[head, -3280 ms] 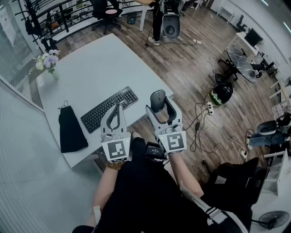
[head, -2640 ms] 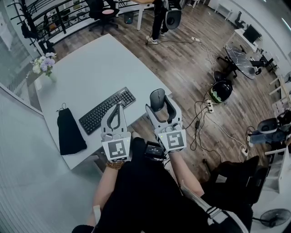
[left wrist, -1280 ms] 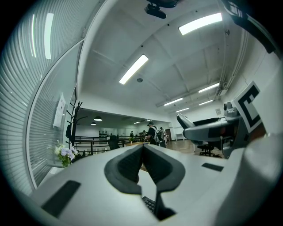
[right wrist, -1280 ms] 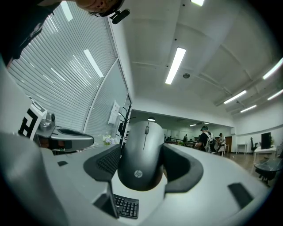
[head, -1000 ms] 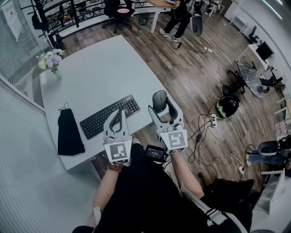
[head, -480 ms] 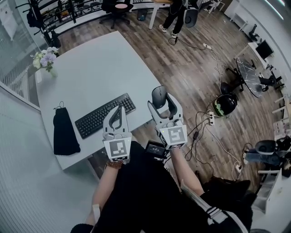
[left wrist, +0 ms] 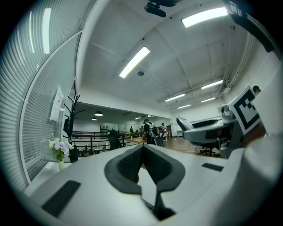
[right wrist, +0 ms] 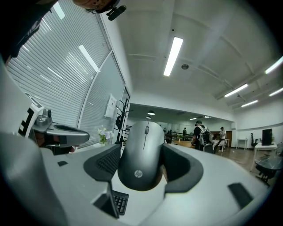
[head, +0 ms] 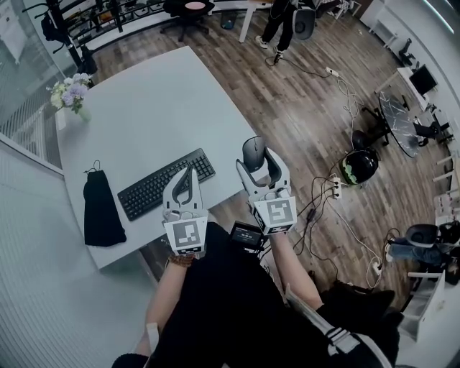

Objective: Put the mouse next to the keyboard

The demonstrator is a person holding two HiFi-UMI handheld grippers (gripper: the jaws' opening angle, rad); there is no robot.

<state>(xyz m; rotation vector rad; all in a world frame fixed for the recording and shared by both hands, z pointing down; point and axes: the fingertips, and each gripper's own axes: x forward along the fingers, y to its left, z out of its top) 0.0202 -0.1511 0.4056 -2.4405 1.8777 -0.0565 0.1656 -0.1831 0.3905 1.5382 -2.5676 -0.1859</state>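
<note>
A dark grey mouse (head: 253, 152) (right wrist: 140, 155) sits between the jaws of my right gripper (head: 259, 157) (right wrist: 143, 165), which is shut on it and holds it off the table's near right corner. The black keyboard (head: 166, 183) lies slantwise on the white table (head: 158, 108), to the mouse's left. My left gripper (head: 187, 177) (left wrist: 142, 152) hovers over the keyboard's near edge, its jaws shut with nothing between them. In the right gripper view a corner of the keyboard (right wrist: 118, 202) shows below the mouse.
A black pouch (head: 99, 213) lies at the table's left. A small vase of flowers (head: 68, 90) stands at the far left corner. Cables, chairs and a helmet (head: 358, 165) sit on the wood floor at the right. A person (head: 277, 18) stands at the back.
The view has shifted a little. The right gripper has stayed shut on the mouse beside the table's near right corner. The left gripper still hovers shut by the keyboard.
</note>
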